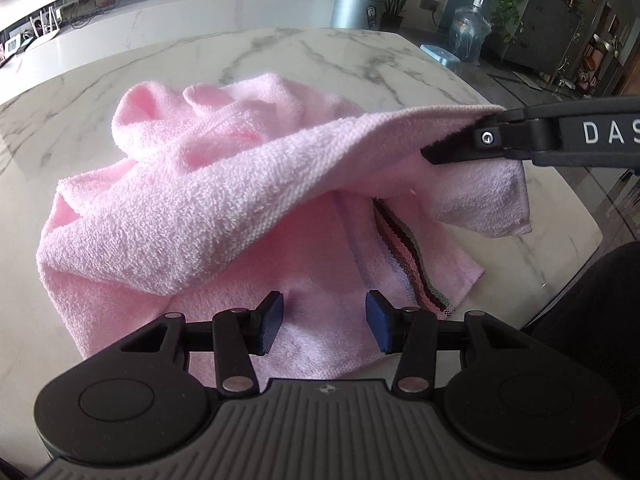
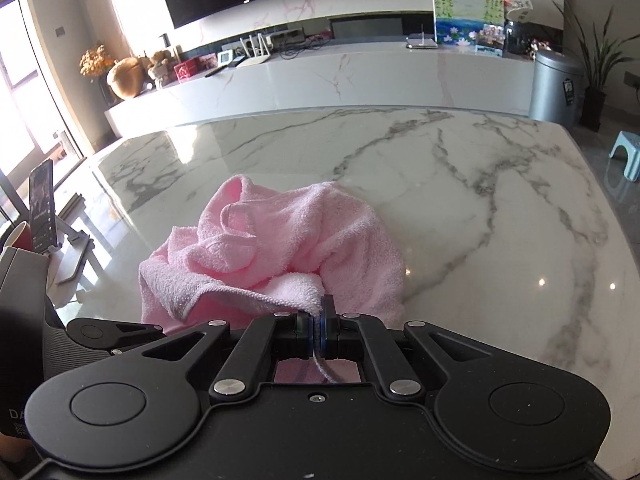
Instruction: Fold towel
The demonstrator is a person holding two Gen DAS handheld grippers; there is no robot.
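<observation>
towel (image 1: 208,208): lying bunched on the table (image 1: 280,52), near its front edge
bin (image 1: 356,6): standing behind the table
stool (image 2: 626,154): sitting right of the table

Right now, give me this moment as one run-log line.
task: fold towel | right gripper: shut on pink towel edge, lifted | left gripper: open above towel | towel: crumpled on marble table

Both wrist views look steeply down, close over the same towel (image 1: 192,208) on the table (image 2: 460,184).
</observation>
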